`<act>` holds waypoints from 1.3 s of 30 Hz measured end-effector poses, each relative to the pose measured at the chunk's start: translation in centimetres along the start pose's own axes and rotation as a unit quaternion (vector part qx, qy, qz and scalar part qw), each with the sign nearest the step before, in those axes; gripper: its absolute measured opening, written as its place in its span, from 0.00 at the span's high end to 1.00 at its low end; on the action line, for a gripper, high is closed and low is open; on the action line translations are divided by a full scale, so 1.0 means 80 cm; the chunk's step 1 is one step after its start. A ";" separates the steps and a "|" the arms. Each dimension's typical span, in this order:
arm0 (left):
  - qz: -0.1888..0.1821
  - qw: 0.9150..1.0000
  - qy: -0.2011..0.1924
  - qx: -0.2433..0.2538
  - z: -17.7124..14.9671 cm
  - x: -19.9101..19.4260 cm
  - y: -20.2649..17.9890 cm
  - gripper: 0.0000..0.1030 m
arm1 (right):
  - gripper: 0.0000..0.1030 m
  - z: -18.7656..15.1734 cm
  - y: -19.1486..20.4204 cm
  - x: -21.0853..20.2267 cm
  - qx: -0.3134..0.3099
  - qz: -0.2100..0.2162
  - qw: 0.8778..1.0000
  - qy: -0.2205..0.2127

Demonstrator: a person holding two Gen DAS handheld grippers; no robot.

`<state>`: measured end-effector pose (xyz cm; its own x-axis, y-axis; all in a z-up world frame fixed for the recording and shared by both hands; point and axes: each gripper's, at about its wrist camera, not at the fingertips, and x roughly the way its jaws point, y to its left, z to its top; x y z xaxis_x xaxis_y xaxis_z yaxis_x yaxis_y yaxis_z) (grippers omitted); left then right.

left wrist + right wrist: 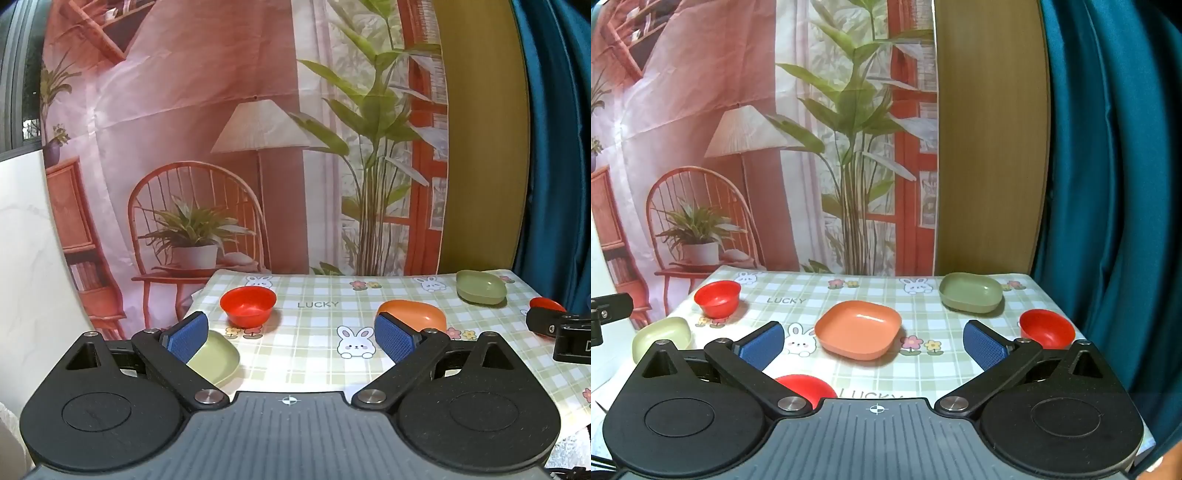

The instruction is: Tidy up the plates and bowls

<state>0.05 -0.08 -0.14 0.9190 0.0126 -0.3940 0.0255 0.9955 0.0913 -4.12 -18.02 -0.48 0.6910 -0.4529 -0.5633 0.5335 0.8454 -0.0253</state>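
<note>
Both tongs [291, 336] [873, 345] gape above empty orange plate [857, 328].

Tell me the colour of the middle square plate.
Orange plate, clearest in the right wrist view.

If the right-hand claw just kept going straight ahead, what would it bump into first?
Most likely the orange plate, which lies between the open right gripper fingers, straight ahead on the table; depth is hard to judge.

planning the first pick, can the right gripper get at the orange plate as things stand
Probably yes. The right gripper is open and empty, and the orange plate sits straight ahead between its fingers, with bare tablecloth around it and no other dish touching it.
</note>
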 end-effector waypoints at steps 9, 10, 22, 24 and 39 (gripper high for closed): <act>-0.001 1.000 -0.001 -0.001 0.001 0.000 0.004 0.05 | 0.00 -0.001 0.000 -0.001 0.000 -0.001 1.000 -0.001; 0.000 1.000 0.000 -0.001 0.001 0.000 0.004 0.05 | 0.00 -0.001 0.000 -0.001 0.000 -0.001 1.000 -0.001; -0.001 1.000 0.000 -0.001 0.001 -0.001 0.006 0.05 | 0.00 0.001 -0.001 -0.002 0.000 -0.001 1.000 -0.001; -0.001 1.000 0.001 -0.002 0.001 -0.001 0.007 0.05 | 0.00 0.001 -0.001 -0.003 0.000 0.000 1.000 -0.001; -0.001 1.000 0.001 -0.001 0.000 -0.001 0.008 0.05 | 0.00 0.002 -0.001 -0.003 0.000 0.000 1.000 -0.001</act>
<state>-0.01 0.56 -0.03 0.9185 0.0104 -0.3952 0.0264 0.9958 0.0877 -4.24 -18.01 -0.20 0.6919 -0.4541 -0.5613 0.5335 0.8454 -0.0264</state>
